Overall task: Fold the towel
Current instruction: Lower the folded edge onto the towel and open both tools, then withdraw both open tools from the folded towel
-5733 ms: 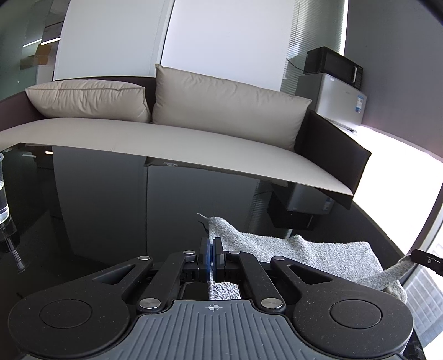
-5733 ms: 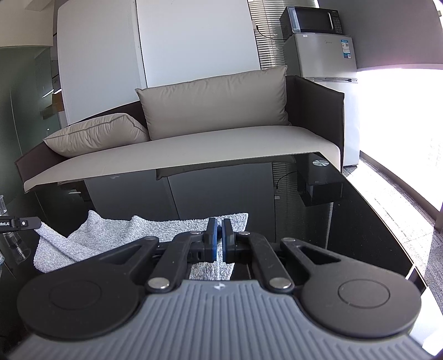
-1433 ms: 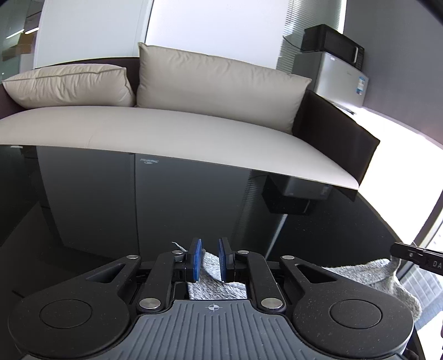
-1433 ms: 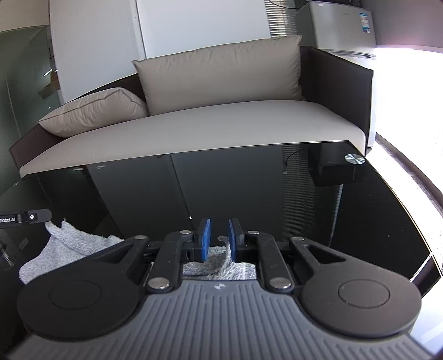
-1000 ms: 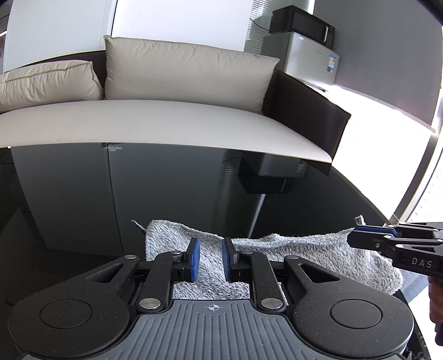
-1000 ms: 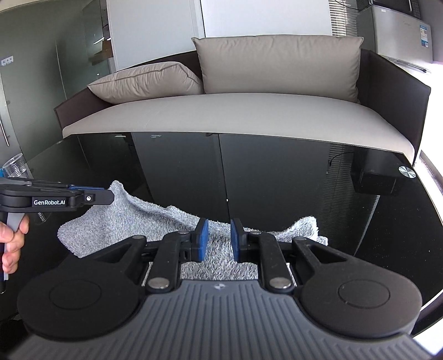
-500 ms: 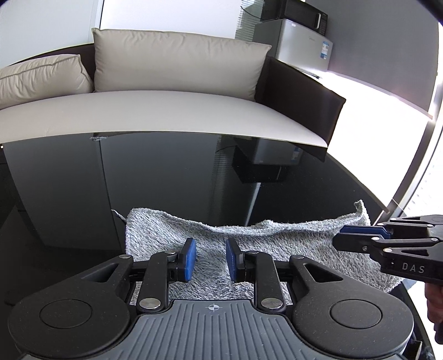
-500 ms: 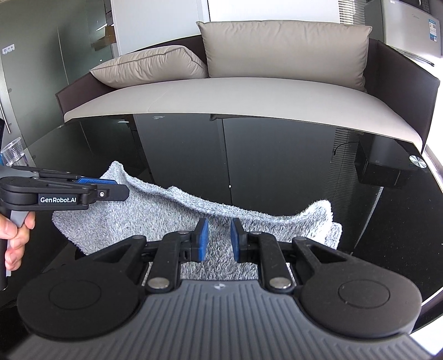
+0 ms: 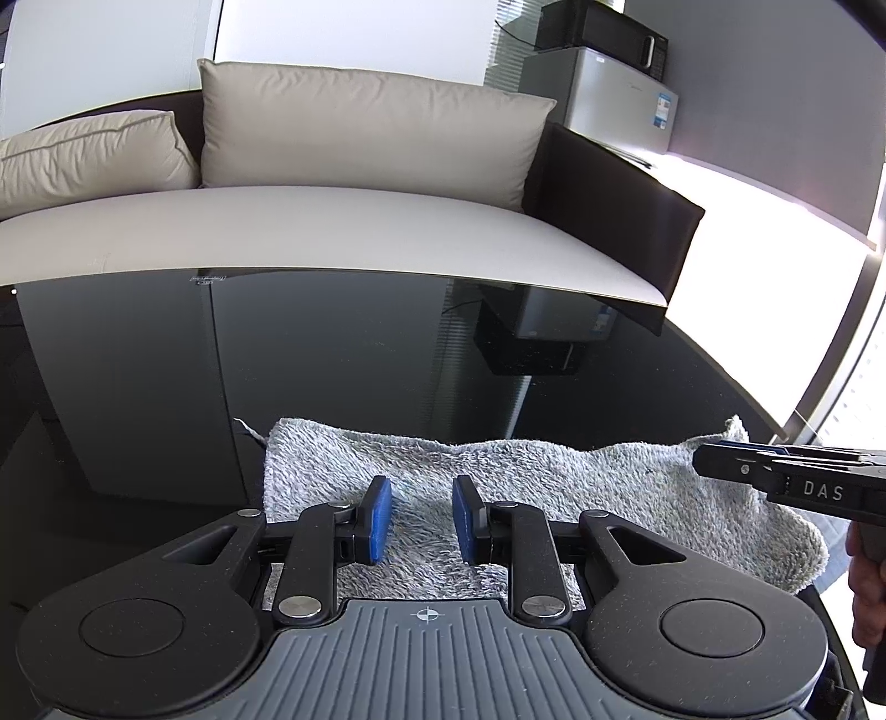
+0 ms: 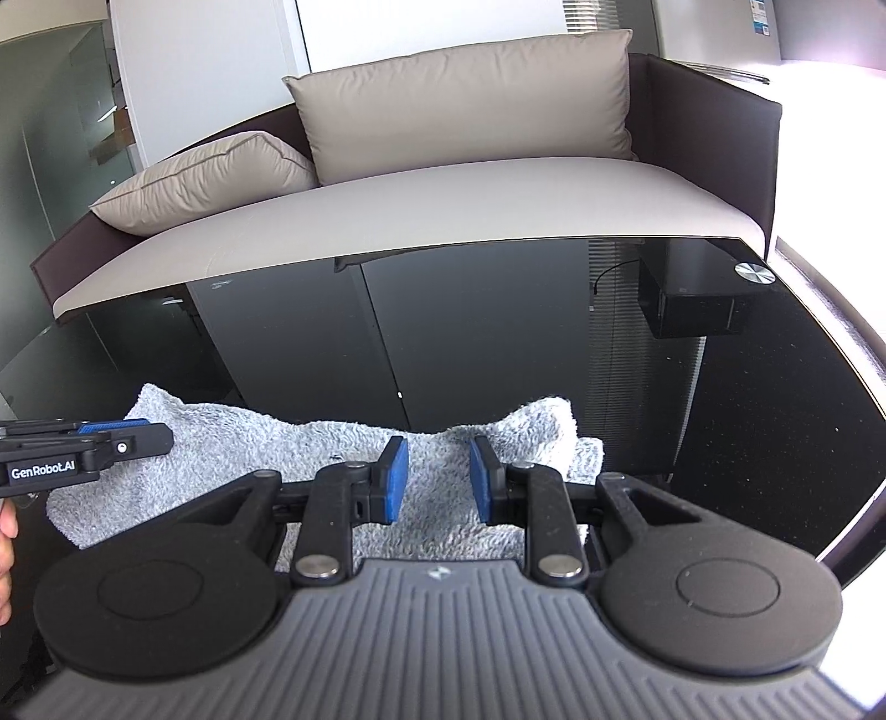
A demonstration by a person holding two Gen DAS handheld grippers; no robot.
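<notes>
The grey towel (image 9: 554, 487) lies folded on the glossy black bench (image 9: 332, 360), a long band across the lower middle of both views. In the right wrist view the towel (image 10: 266, 448) shows a doubled edge at its right end, where an upper layer sits on a lower one. 5.7 s ago it was held up off the bench, pinched at 2 corners; now it rests on the surface.

The left gripper (image 9: 422, 519) hovers low over the towel's left part, its blue-padded fingers (image 9: 380, 519) spread with bare terry showing between them. 5.7 s ago they were pressed on the cloth; since 1.4 s ago the gap has widened. From the right wrist view the left gripper (image 10: 138, 435) enters at the left edge, above the towel's left end, with a hand (image 10: 6, 537) behind it.

The right gripper (image 10: 437, 479) is likewise over the towel's right part, fingers (image 10: 396, 479) spread and holding nothing, wider than 0.5 s ago. In the left wrist view the right gripper (image 9: 714, 459) reaches in from the right edge beside the towel's upturned far corner.

Beyond the bench, in the upper half of both frames, stands a sofa (image 9: 332, 232) with 2 beige cushions. At the upper right of the left wrist view a microwave (image 9: 603, 30) sits on a small fridge (image 9: 603, 99).
</notes>
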